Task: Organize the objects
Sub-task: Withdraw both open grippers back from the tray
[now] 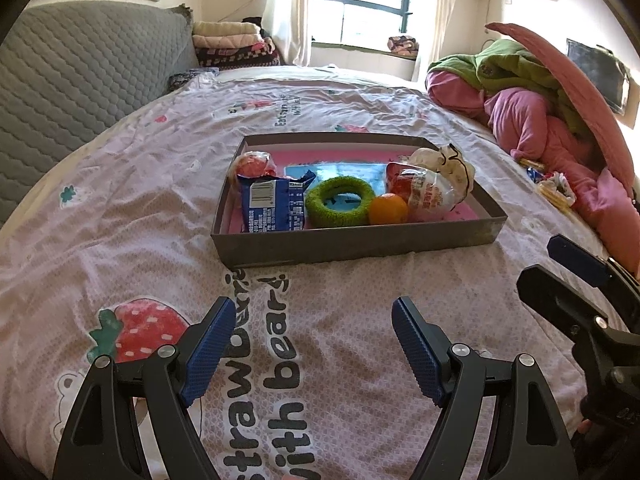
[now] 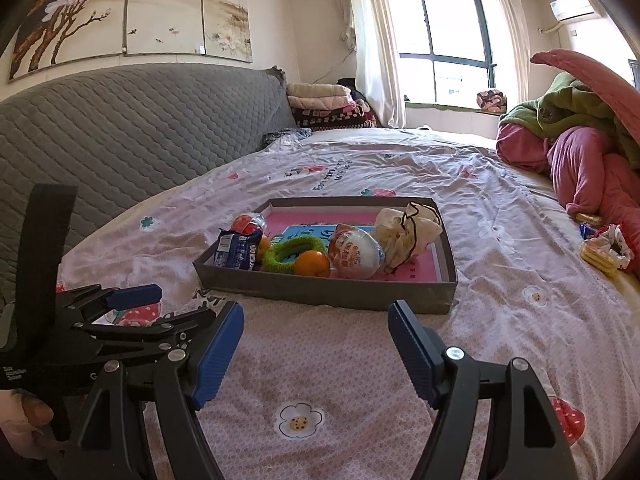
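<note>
Hovering low in the foreground of each wrist view, the left gripper (image 1: 314, 354) and the right gripper (image 2: 316, 354) both stand with their blue-padded jaws spread wide, pinching nothing, above the pink strawberry-print bedsheet (image 1: 360, 300). Beyond them, at the centre of the frame, sits the shallow grey cardboard box (image 1: 352, 242), already holding a blue crinkled snack packet (image 1: 272, 204), a green fuzzy ring (image 1: 340, 200), a small orange fruit (image 1: 387, 210), a foil-wrapped chocolate egg (image 2: 356, 256) and a cream drawstring pouch (image 2: 404, 232). Further off, at the right edge, loose snack wrappers (image 2: 604, 248) lie beside the heap of pink and green bedding (image 2: 580, 152). Judging from this, those strays come next: the right gripper should reach across, approach low and level, close on a wrapper's firm edge rather than the sheet, then lift clear of the box wall.
</note>
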A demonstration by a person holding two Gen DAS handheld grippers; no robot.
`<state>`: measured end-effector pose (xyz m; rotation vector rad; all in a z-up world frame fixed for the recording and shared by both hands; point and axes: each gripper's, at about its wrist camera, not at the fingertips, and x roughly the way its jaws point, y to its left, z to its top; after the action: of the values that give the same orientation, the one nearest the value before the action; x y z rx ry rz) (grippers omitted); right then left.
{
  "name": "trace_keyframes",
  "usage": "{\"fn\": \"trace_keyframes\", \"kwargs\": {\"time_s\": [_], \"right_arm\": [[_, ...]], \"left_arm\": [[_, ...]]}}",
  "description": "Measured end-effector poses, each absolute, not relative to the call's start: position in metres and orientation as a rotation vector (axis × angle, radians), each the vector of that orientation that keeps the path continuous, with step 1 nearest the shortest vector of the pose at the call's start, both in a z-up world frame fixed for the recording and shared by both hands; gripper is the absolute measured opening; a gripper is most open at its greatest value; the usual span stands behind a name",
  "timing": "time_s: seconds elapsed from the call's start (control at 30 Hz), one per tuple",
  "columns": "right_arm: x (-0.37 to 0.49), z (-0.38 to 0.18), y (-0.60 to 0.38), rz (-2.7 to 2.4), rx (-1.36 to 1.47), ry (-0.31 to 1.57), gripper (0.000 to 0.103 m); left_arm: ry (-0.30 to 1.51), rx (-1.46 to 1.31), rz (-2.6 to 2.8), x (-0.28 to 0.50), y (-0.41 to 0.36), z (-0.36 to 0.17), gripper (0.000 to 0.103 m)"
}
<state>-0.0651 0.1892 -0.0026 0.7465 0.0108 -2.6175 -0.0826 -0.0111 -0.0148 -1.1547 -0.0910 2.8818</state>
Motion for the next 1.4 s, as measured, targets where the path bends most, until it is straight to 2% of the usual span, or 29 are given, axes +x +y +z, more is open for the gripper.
{"fn": "trace_keyframes", "kwargs": {"time_s": [1.03,1.4], "right_arm": [[-0.063,-0.031,0.191,-2.635,0.794,0.049,0.074],[-0.065,-0.041,0.194,-2.631,0.820,0.031,0.074]], "left_arm": [[-0.120,-1.228,2.878,-0.079,-0.015,-0.035,0.081],[-0.079,-1.225,2.865,-0.074,-0.009,-0.040,0.081]]}}
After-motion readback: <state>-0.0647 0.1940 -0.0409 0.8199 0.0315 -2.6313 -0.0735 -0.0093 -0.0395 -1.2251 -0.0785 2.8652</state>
